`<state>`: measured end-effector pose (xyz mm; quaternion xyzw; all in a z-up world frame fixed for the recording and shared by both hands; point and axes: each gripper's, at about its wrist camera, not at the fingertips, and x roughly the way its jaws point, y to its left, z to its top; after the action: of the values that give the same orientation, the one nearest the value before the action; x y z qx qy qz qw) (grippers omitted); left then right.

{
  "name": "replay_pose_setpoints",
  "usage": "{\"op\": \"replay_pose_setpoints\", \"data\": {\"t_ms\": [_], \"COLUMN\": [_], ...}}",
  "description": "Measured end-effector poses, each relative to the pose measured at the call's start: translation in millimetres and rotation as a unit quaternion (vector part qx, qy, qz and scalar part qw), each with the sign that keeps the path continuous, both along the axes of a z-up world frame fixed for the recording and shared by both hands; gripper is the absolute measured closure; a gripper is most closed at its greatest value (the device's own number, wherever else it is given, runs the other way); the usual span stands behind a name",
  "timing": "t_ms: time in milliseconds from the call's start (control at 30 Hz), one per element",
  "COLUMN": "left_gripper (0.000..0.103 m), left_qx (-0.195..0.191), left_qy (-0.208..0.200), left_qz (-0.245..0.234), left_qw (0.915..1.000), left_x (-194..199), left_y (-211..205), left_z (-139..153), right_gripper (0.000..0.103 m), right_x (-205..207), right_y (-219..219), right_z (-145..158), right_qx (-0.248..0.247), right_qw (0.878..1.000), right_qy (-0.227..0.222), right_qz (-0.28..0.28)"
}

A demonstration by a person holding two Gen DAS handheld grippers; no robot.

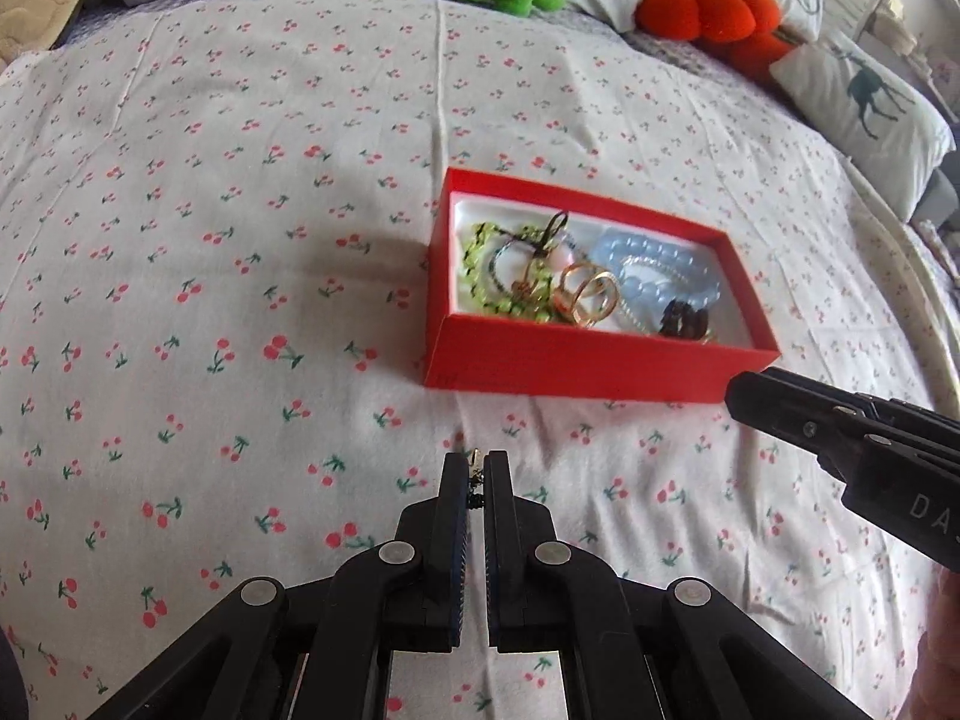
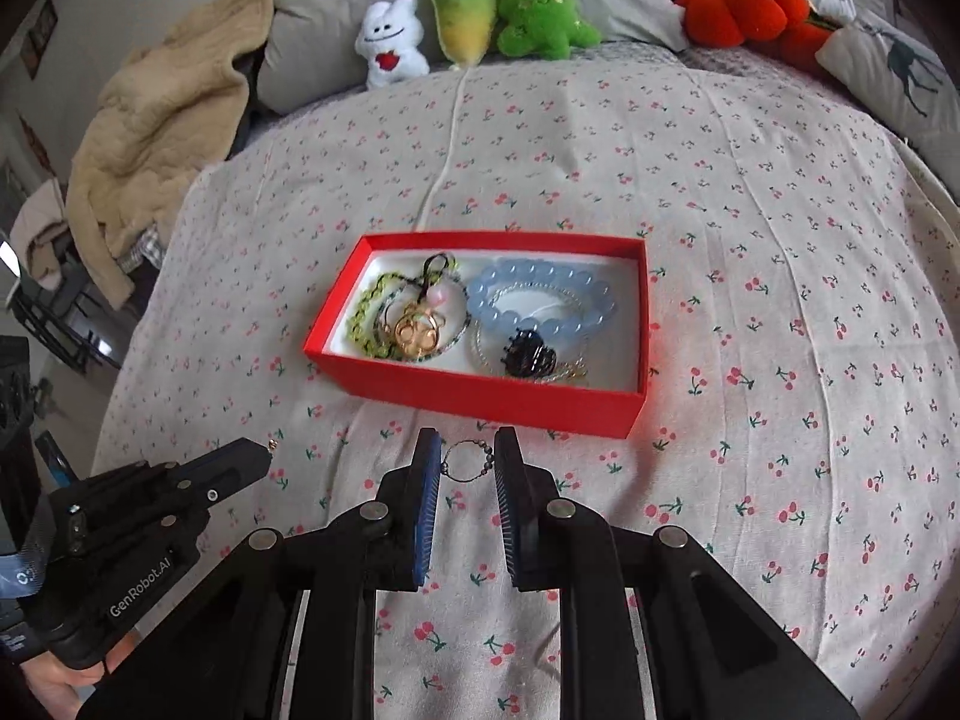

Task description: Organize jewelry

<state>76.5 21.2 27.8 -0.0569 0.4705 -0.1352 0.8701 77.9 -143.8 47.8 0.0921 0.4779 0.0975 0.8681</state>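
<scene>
Just short of the red box [image 2: 480, 384], on its near side, my right gripper [image 2: 468, 462] stands partly open. A small beaded ring [image 2: 468, 461] sits between the pads; whether it touches both I cannot tell, nor whether it is pinched or only lying on the sheet below. Its thin wire and few dark beads look like poor purchase.

My left gripper [image 1: 475, 471] is nearly closed on something fine: a small gold-coloured tip [image 1: 476, 454] pokes out past the fingertips and a tiny dark bit shows lower in the gap. It looks like an earring or clasp; too small to say. From the right wrist view this gripper [image 2: 264, 450] hangs to the left of the box's near-left corner, the gold tip just visible at its nose.

Box contents, left to right: green beaded strand [image 2: 369, 312], gold rings [image 2: 414, 333], blue bead bracelet [image 2: 540, 306], dark cluster piece [image 2: 528, 354]. All crowd together, overlapping.

Risks, as I judge them:
- The ring may slip or roll out if I lift before the pads close square on it; on the cherry-print sheet [image 2: 750, 240] it would be hard to find again.
- The left piece is held by very little. A jolt could drop it short of the box.
- The soft bed gives; pressing on the near wall could tip the light box and spill it.
- Dropping pieces onto that pile invites tangling.
</scene>
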Motion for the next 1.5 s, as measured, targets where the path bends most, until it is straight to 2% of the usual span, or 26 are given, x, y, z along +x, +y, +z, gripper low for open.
{"op": "replay_pose_setpoints", "data": {"t_ms": [233,467,800,933,1067,1133,1167,1233,1400,1500], "left_gripper": [0.103,0.103,0.102,0.083,0.080,0.075,0.072,0.060,0.037,0.021], "left_qx": [-0.023,-0.039,-0.017,-0.013,-0.007,-0.004,-0.001,0.004,0.012,0.020], "left_qy": [-0.025,-0.036,-0.047,-0.050,-0.053,-0.057,-0.057,-0.058,-0.059,-0.060], "left_qz": [-0.007,0.014,0.030,0.032,0.026,0.025,0.025,0.029,0.051,0.068], "left_qw": [0.9994,0.9985,0.9983,0.9982,0.9982,0.9981,0.9980,0.9979,0.9969,0.9957], "left_x": [30,59,81,82,80,76,74,69,51,37], "left_y": [-23,-38,-45,-45,-46,-45,-44,-41,-32,-26], "left_z": [8,4,-8,-8,-6,-3,-1,3,14,18], "right_gripper": [0.083,0.083,0.083,0.082,0.077,0.067,0.065,0.057,0.048,0.038], "right_x": [22,49,70,74,75,72,71,67,52,39], "right_y": [-19,-30,-41,-42,-39,-38,-38,-40,-44,-46], "right_z": [7,-5,-19,-20,-17,-12,-9,-3,11,18], "right_qx": [0.036,0.045,0.041,0.051,0.048,0.045,0.046,0.047,0.037,0.025], "right_qw": [0.998,0.997,0.996,0.996,0.997,0.997,0.997,0.997,0.996,0.996], "right_qy": [-0.021,-0.011,-0.005,-0.004,-0.008,-0.014,-0.018,-0.024,-0.033,-0.034], "right_qz": [-0.041,-0.068,-0.075,-0.075,-0.066,-0.064,-0.064,-0.064,-0.070,-0.074]}}
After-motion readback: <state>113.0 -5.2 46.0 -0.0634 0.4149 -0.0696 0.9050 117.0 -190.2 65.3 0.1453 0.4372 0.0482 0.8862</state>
